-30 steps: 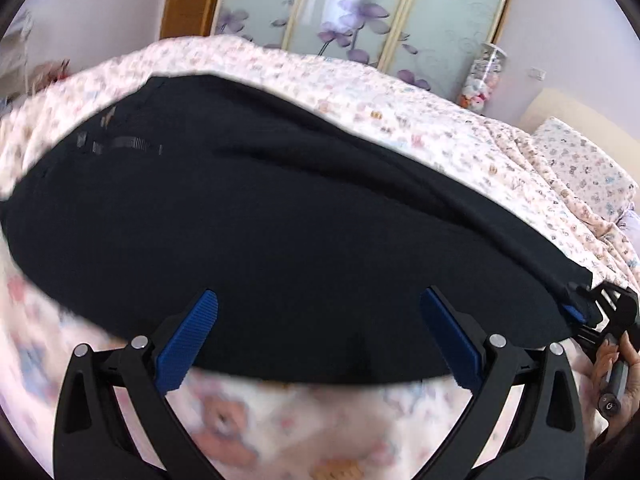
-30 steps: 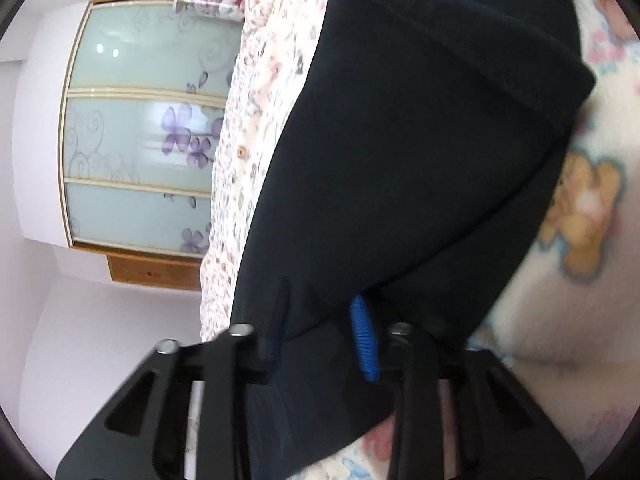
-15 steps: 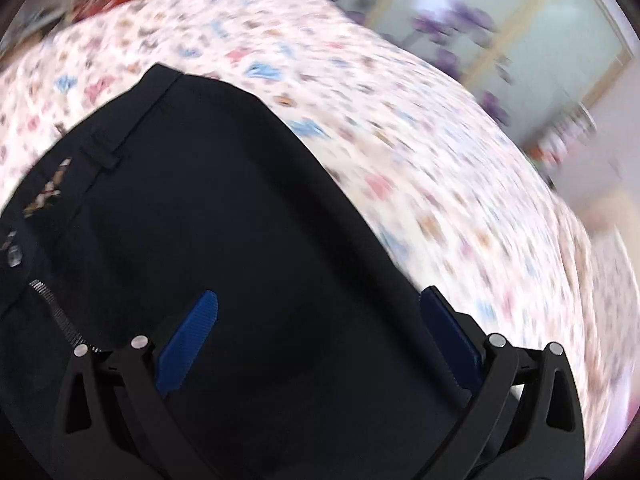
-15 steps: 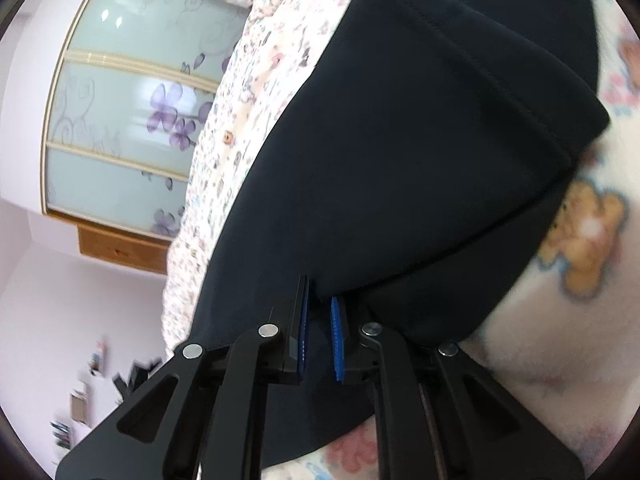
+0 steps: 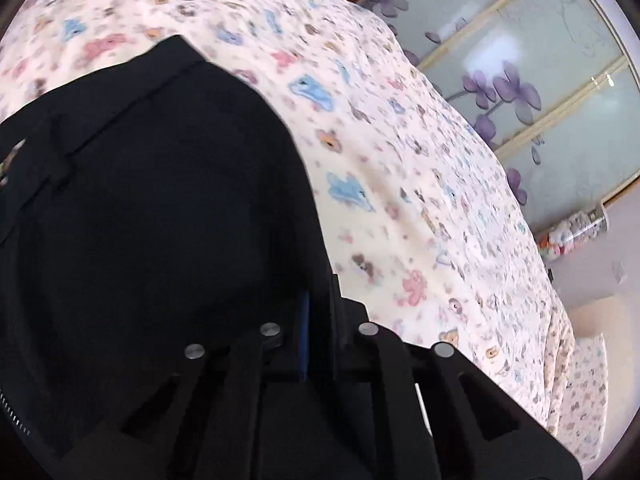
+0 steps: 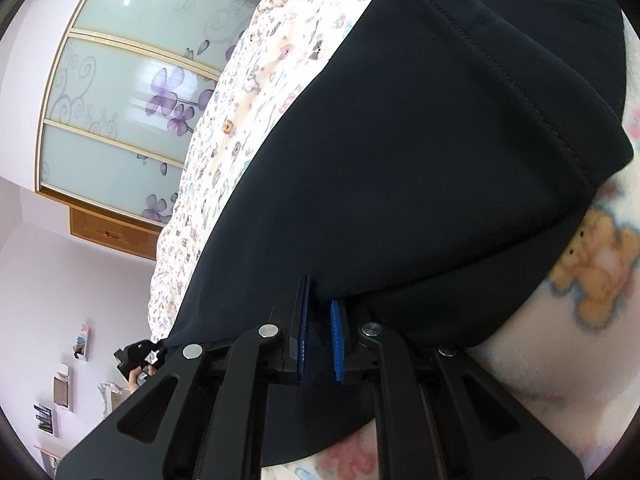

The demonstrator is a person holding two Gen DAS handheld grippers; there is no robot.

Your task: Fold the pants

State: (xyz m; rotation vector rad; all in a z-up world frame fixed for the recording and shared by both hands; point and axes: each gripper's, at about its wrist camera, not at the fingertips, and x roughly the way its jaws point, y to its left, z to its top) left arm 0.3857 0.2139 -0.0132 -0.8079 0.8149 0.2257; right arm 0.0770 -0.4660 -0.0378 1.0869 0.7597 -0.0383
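Observation:
Black pants (image 5: 160, 200) lie spread on a bed with a bear-print bedspread (image 5: 400, 160). My left gripper (image 5: 320, 300) is at the right edge of the waist end, its jaws closing, with the blue pads pressed onto the fabric edge. In the right wrist view the pants (image 6: 420, 160) stretch away toward the stitched leg hem at the upper right. My right gripper (image 6: 320, 300) is shut on a raised fold of that cloth. The left gripper (image 6: 140, 356) shows small and far at the lower left of that view, at the other end of the pants, with a hand behind it.
Sliding wardrobe doors (image 5: 540, 80) with purple flowers stand beyond the bed. A clear jar of plush toys (image 5: 572, 232) stands by the wall, and a pillow (image 5: 588, 380) lies at the right. Wall shelves (image 6: 60, 392) show in the right wrist view.
My left gripper swept sideways along the pants to the waist end, rolled, and went from wide open to shut on the fabric edge. The right gripper narrowed onto its fold and barely moved.

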